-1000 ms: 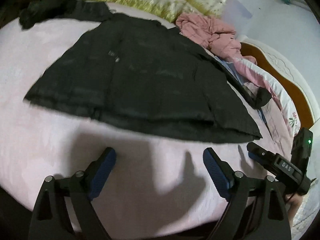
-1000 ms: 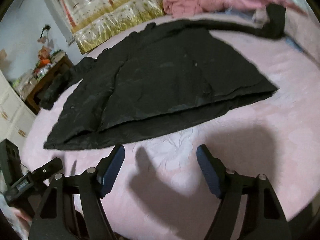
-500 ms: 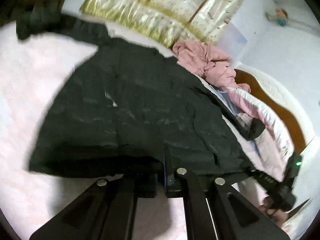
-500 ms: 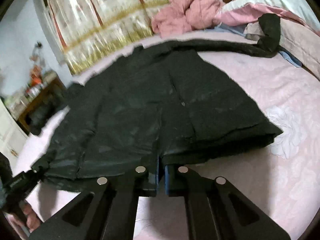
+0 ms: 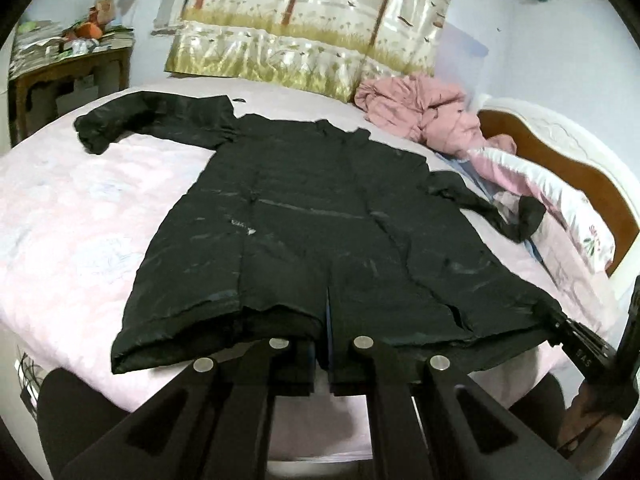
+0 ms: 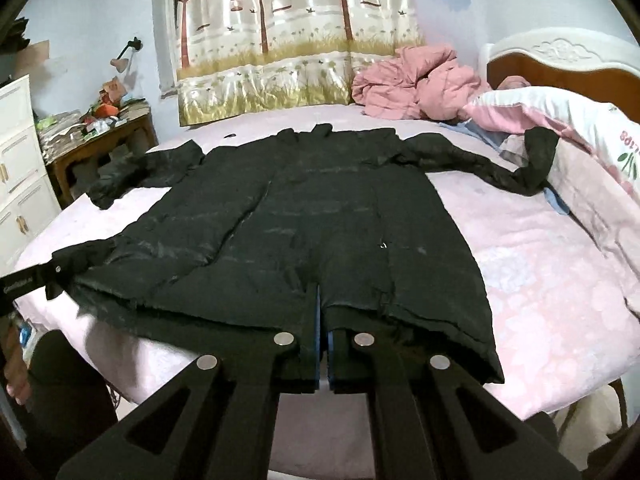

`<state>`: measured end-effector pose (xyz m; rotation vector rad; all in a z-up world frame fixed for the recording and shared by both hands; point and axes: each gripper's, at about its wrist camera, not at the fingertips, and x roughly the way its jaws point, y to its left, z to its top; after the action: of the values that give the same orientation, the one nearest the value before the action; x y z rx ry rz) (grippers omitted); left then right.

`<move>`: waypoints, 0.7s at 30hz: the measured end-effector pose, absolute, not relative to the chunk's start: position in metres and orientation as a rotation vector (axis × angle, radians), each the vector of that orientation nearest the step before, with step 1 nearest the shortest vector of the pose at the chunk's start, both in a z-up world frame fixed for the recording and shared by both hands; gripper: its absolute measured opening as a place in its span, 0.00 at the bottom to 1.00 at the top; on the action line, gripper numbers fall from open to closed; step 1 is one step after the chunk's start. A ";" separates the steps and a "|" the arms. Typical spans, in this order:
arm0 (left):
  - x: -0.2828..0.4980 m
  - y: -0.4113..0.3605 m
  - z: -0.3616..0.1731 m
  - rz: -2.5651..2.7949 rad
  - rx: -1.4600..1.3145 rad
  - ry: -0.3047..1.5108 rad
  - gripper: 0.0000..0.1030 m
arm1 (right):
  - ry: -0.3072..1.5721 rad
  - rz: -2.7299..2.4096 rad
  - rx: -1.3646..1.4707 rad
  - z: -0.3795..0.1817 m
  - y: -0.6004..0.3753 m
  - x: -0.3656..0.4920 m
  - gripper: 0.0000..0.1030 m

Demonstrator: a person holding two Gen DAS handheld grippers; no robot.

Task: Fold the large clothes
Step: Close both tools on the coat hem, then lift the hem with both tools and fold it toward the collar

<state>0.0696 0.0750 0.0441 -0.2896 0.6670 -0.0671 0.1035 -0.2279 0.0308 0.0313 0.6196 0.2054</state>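
Left wrist view: both hand-held grippers, left [image 5: 324, 336] and right [image 6: 322, 320], pinch the coat [image 5: 312, 232] hem; lift evenly, fold toward the collar.

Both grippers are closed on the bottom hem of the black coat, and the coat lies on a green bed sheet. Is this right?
Not quite: the bed sheet is pink, not green, as the right wrist view shows. The rest holds: the left gripper and right gripper are closed on the black coat at its bottom hem.

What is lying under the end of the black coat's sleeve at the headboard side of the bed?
The black coat drapes its sleeve cuff over a pink and white quilt. The quilt hides whatever lies under it.
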 end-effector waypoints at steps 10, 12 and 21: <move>0.186 0.065 0.051 -0.018 -0.154 0.706 0.05 | 0.621 0.174 -0.067 0.049 -0.212 0.191 0.02; 0.216 0.066 0.042 -0.020 -0.152 0.739 0.05 | 0.655 0.183 -0.066 0.041 -0.210 0.228 0.02; 0.260 0.079 -0.007 -0.189 -0.151 0.721 0.21 | 0.722 0.218 0.028 -0.006 -0.223 0.296 0.25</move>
<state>0.2598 0.0790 -0.0074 -0.1509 0.7212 -0.1891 0.2961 -0.2233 -0.0064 0.0278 0.7222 0.2180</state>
